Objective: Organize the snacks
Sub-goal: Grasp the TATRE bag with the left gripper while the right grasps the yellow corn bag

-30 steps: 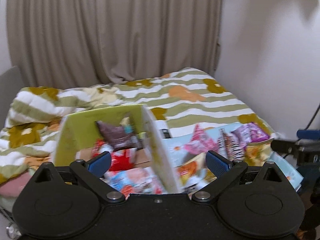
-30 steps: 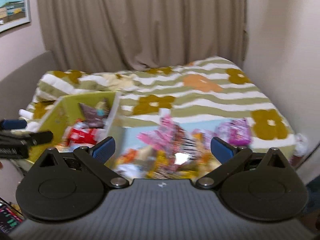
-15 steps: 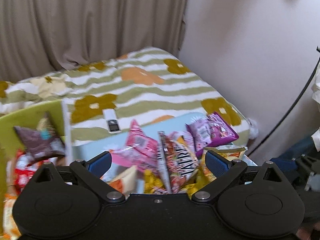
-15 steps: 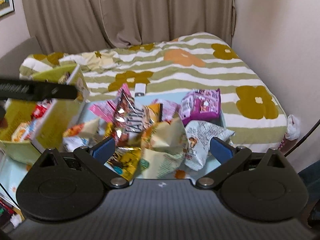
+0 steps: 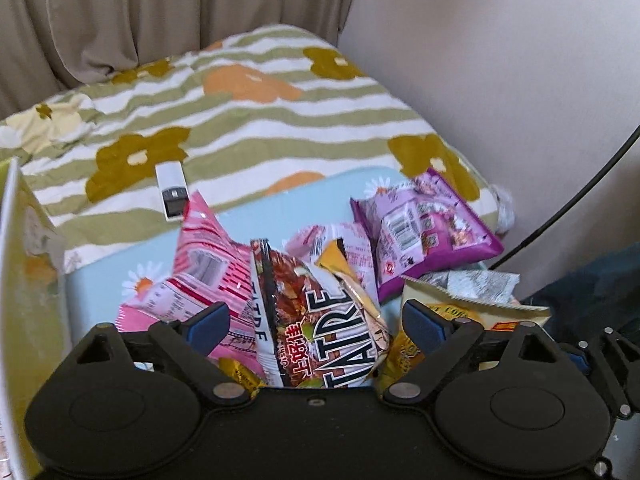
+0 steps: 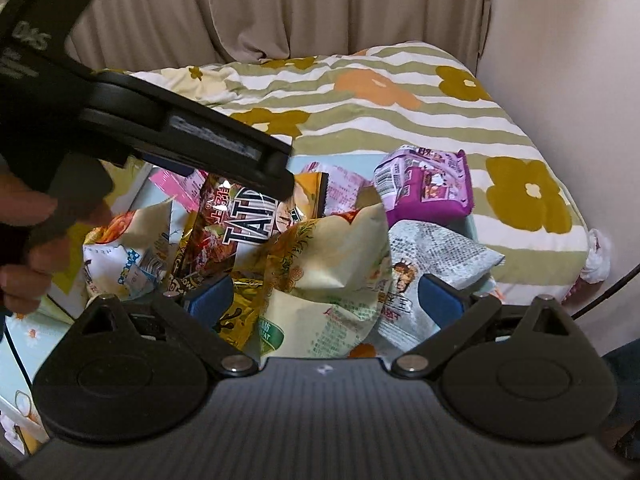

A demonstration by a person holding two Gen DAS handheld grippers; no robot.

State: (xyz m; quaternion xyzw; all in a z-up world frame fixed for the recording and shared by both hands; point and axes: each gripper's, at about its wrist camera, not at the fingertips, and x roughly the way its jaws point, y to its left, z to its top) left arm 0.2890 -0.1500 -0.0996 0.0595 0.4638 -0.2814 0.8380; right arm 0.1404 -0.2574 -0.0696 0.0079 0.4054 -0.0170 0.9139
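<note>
**Left wrist view: both grippers poised over the snack pile**

Left wrist view shows the left gripper (image 5: 316,320) spread wide, empty, straddling a glossy brown foil snack bag with bold white lettering (image 5: 320,316) atop the heap on the pale blue daisy-print tray (image 5: 280,216). The right gripper (image 6: 324,296) is equally parted over a cream crinkled snack pouch (image 6: 328,276). Judged best: take 1 bag each, pinch a sealed edge, lift clear before swinging toward the yellow-green box (image 5: 24,264) at left.
</note>
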